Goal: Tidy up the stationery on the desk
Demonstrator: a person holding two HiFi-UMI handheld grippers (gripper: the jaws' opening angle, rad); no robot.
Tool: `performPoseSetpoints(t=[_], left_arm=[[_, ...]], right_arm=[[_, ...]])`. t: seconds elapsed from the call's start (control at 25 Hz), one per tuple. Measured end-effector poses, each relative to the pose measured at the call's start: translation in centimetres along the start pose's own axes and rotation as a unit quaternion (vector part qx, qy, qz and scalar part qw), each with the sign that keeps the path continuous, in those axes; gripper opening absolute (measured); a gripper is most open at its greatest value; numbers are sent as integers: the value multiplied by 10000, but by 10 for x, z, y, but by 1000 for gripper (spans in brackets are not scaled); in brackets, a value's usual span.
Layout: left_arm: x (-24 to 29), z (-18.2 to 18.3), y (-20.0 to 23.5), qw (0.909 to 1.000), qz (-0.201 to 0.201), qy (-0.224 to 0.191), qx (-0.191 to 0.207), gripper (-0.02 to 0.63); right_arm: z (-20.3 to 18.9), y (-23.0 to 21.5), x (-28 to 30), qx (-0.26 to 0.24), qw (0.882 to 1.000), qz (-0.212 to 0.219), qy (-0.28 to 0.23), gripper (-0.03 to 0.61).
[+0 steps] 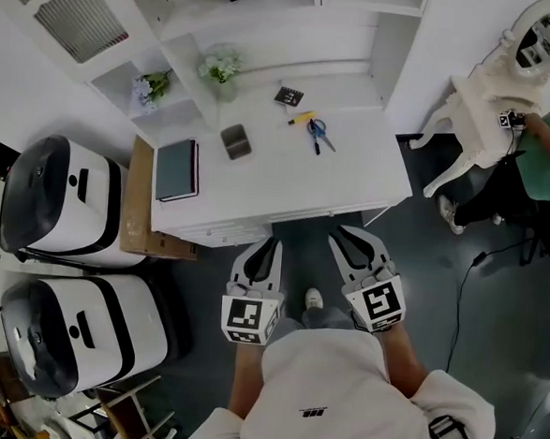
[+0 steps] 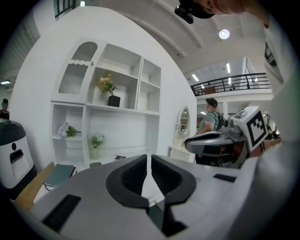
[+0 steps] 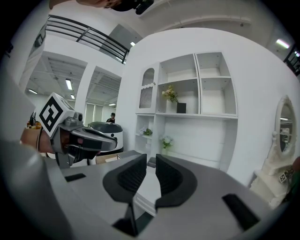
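- White desk (image 1: 353, 177) set against the shelving holds the stationery. Blue-handled scissors (image 1: 317, 133) and a yellow pen (image 1: 301, 118) lie loose near the back, a grey pen cup (image 1: 235, 142) stands mid-desk, and a dark notebook (image 1: 177, 169) lies at the left edge.
- Left gripper (image 1: 269, 245) and right gripper (image 1: 352, 240) hover short of the desk's front edge, both clenched on nothing.
- This looks like the approach step, with nothing collected yet.
- The next move likely calls for reaching over the desk, parting one gripper's jaws, and lining them across the pen or scissors.

the desk (image 1: 353, 177) is white, the notebook (image 1: 177, 169) teal, the scissors (image 1: 317, 132) blue.
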State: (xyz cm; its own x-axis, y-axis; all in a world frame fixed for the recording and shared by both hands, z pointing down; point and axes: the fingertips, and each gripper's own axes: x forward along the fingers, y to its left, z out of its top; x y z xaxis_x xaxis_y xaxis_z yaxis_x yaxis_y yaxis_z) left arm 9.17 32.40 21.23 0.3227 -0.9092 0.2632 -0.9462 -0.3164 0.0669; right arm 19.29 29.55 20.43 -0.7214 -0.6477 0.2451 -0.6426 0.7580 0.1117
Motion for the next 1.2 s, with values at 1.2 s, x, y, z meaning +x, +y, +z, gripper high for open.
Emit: performPoseSetpoints(t=[1.2], left_arm=[[187,8,171,9973,-720,159,-7,0]], right_arm=[[-18,-94,225,449,9944,-569,774,46]])
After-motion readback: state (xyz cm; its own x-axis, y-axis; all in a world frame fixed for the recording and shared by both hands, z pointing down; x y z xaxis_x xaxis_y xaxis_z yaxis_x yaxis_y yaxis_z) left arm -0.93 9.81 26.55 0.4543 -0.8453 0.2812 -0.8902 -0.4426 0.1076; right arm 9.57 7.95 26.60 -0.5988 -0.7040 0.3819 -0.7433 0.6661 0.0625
